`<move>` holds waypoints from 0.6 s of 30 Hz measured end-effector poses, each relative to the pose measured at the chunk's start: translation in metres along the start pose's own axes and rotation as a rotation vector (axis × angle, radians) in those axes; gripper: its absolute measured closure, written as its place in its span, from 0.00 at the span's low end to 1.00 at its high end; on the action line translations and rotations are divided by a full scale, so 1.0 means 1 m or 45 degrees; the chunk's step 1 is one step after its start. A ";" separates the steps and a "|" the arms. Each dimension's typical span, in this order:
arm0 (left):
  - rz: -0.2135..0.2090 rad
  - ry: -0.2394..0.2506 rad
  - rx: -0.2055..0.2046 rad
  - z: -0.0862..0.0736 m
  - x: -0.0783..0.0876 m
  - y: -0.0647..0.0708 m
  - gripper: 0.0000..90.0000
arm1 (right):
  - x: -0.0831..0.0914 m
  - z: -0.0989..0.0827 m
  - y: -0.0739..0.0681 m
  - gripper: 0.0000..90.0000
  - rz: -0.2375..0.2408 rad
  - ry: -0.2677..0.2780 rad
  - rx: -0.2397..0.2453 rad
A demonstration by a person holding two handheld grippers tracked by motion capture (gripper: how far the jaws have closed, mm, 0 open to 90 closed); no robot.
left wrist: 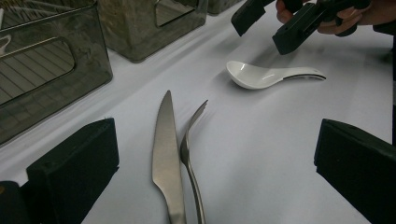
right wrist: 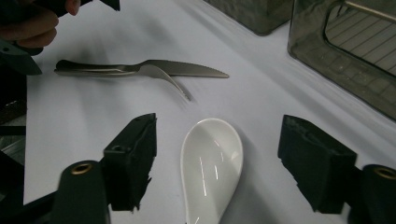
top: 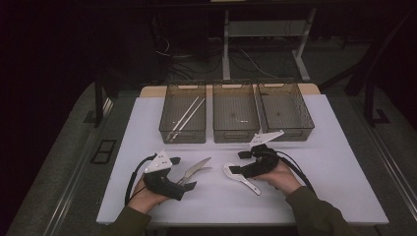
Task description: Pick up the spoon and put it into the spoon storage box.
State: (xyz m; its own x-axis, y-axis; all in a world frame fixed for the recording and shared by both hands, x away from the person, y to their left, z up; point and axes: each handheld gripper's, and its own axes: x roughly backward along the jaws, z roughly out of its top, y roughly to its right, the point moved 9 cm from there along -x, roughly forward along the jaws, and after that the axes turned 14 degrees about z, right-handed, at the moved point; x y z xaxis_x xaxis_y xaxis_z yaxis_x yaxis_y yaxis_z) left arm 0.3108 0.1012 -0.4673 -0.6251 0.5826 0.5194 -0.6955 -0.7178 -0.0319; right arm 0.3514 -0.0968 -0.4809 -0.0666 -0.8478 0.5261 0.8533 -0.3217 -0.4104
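White spoon (right wrist: 212,163), glazed ceramic by its look: lies flat on tabletop (right wrist: 84,112), bowl between spread jaws of right gripper (right wrist: 217,170), untouched. Likely stiff, slippery, chippable (grip the narrower handle). Left gripper (left wrist: 215,172) spread over knife (left wrist: 166,154) and fork (left wrist: 189,154).

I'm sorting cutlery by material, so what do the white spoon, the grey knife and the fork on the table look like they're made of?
White deep-bowled spoon: likely glazed ceramic, possibly melamine; thick, opaque, with sharp glossy highlights. Grey pointed knife: apparently stainless steel with a satin finish and a soft grey sheen. Slim grey fork: seemingly the same metal, thin with bright edges.
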 end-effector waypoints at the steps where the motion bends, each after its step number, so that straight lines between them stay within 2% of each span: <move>1: 0.000 0.000 0.000 0.000 0.000 0.000 0.00 | -0.001 -0.001 0.000 0.36 0.001 -0.005 -0.002; 7: -0.005 0.000 -0.008 0.000 -0.001 0.001 0.00 | -0.005 -0.008 0.004 0.45 -0.011 -0.043 -0.030; 18: -0.002 0.005 -0.004 -0.001 0.001 0.001 0.00 | -0.016 -0.018 0.006 0.58 -0.015 -0.107 -0.020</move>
State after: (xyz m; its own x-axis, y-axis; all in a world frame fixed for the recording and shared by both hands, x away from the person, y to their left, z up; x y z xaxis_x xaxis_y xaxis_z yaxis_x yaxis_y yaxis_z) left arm 0.3090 0.1014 -0.4675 -0.6254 0.5855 0.5158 -0.6976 -0.7158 -0.0334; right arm 0.3477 -0.0925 -0.5055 -0.0326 -0.8058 0.5913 0.8445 -0.3387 -0.4149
